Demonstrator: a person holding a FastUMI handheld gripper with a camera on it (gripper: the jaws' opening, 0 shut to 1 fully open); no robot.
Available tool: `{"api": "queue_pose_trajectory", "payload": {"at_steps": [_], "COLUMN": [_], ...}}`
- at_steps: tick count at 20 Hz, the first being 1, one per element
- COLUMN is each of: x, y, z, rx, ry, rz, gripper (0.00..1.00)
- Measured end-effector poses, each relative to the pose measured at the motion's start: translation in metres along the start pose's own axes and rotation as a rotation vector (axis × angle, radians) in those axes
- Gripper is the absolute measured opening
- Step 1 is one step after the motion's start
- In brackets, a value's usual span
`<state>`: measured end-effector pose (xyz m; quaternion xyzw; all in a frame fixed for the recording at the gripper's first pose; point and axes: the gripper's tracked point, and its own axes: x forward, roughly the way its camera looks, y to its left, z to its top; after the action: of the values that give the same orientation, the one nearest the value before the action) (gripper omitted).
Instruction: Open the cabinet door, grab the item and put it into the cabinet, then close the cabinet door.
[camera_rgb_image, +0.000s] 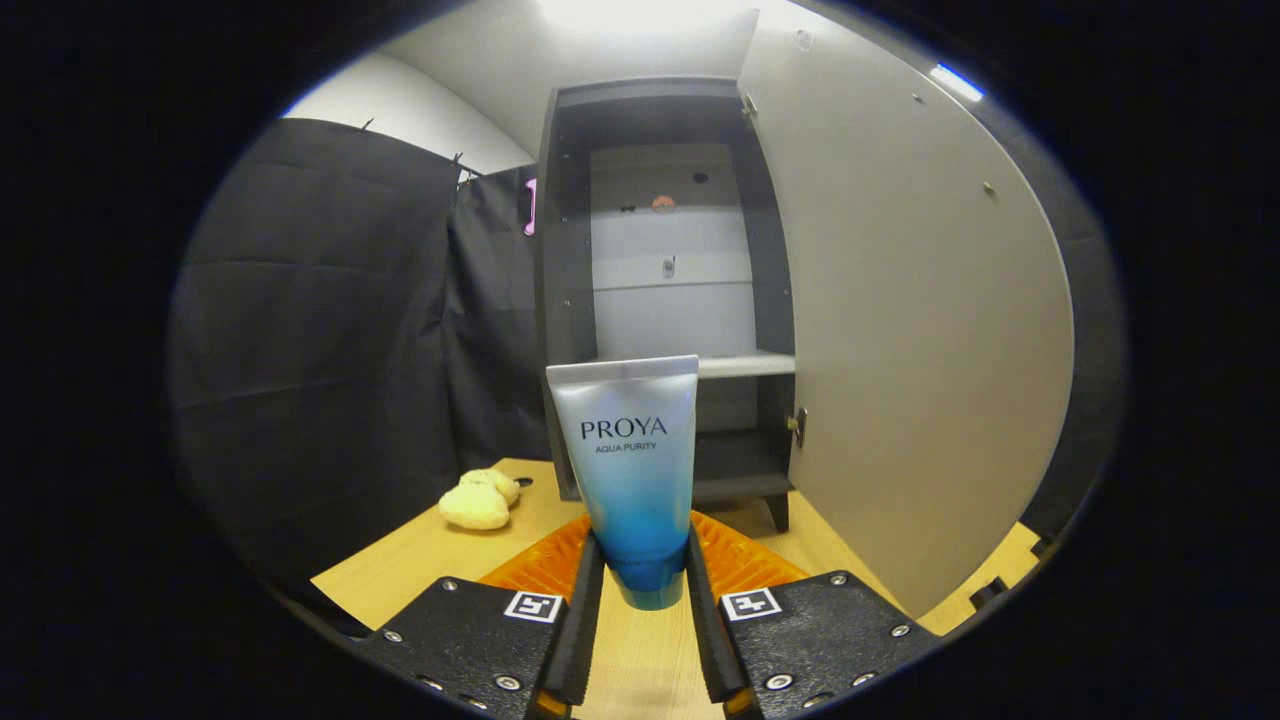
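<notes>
Clamped in my gripper (646, 600), lower centre of frame: upright blue-and-white plastic tube (630, 470), both fingers pressing its cap end. Behind it, dark grey cabinet (570, 300), pale door (900, 330) open, right. Yellow plush toy (478, 500) on wooden tabletop (440, 560), lower left.

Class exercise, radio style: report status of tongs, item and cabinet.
Tongs shut on blue tube, held upright. Cabinet ahead, door open, shelf bare. Nothing between tube and cabinet.

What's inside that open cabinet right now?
The cabinet looks bare: a pale shelf and a dark bottom board, nothing on their visible parts. The tube, clamped in the tool, hides part of the lower compartment.
</notes>
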<state>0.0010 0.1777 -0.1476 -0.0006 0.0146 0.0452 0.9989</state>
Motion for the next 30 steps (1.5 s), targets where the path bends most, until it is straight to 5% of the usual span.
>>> {"api": "queue_pose_trajectory", "payload": {"at_steps": [8, 16, 22, 30], "x": [0.065, 0.207, 0.316, 0.356], "y": [-0.007, -0.030, -0.044, -0.051], "z": [0.103, 0.156, 0.137, 0.094], "rx": [0.000, -0.017, 0.009, 0.042], "ry": [-0.069, -0.161, -0.119, -0.040], "rz": [-0.046, -0.099, -0.140, -0.133], "gripper": [0.43, 0.44, 0.44, 0.44]}}
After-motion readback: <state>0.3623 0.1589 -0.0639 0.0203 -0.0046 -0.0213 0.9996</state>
